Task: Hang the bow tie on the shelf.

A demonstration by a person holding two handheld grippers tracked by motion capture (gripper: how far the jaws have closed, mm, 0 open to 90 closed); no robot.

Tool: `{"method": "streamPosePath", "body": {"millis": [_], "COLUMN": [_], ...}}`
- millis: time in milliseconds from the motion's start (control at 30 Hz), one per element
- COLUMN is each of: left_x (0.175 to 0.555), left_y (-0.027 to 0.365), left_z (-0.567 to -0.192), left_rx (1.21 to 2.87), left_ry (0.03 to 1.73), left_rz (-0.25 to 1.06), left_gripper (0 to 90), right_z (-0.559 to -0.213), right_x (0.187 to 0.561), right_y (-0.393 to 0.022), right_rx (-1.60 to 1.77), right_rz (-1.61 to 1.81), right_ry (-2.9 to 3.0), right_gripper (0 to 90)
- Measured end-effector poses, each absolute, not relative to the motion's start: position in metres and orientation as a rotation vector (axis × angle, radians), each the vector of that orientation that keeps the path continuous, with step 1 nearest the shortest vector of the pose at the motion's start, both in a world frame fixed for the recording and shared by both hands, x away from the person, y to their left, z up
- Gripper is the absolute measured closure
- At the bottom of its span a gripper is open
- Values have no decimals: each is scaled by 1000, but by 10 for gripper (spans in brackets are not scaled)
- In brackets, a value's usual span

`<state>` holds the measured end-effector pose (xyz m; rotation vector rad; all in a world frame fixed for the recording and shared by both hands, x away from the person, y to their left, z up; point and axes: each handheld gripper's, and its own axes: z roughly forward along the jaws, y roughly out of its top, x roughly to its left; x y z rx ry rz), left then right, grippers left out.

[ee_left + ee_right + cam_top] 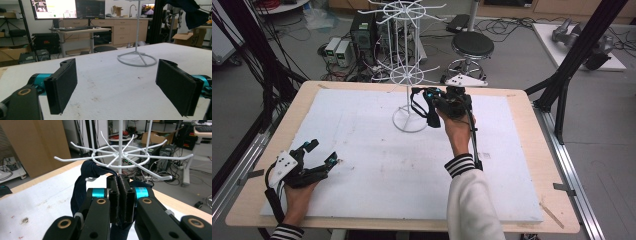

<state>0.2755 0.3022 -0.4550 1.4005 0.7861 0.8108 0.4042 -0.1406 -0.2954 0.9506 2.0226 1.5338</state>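
Now the right gripper (119, 195), its jaws pinching a dark blue strap (82, 187) just below a white rack (120, 152) hook, seems mid-hanging; next, lifting the loop over that hook tip.

Dark cloth strap (82, 182), white coated-wire rack (120, 152), matt scuffed tbl cover (377, 165)

wooden table (522, 107), white board (377, 160) covering most of top; white wire rack (409, 75) standing on board, round base toward far edge.
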Motion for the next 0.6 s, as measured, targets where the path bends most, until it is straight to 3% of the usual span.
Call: {"method": "streamPosePath", "body": {"millis": [600], "left_x": [275], "left_y": [302], "left_z": [-455], "left_rx": [1400], "left_ry": [786], "left_rz": [812], "left_gripper": [177], "right_z": [-307], "right_x": [415], "right_y": [-131], "right_rx": [982], "right_rz": [1516], "right_ry": [2021], "right_gripper": [865]}}
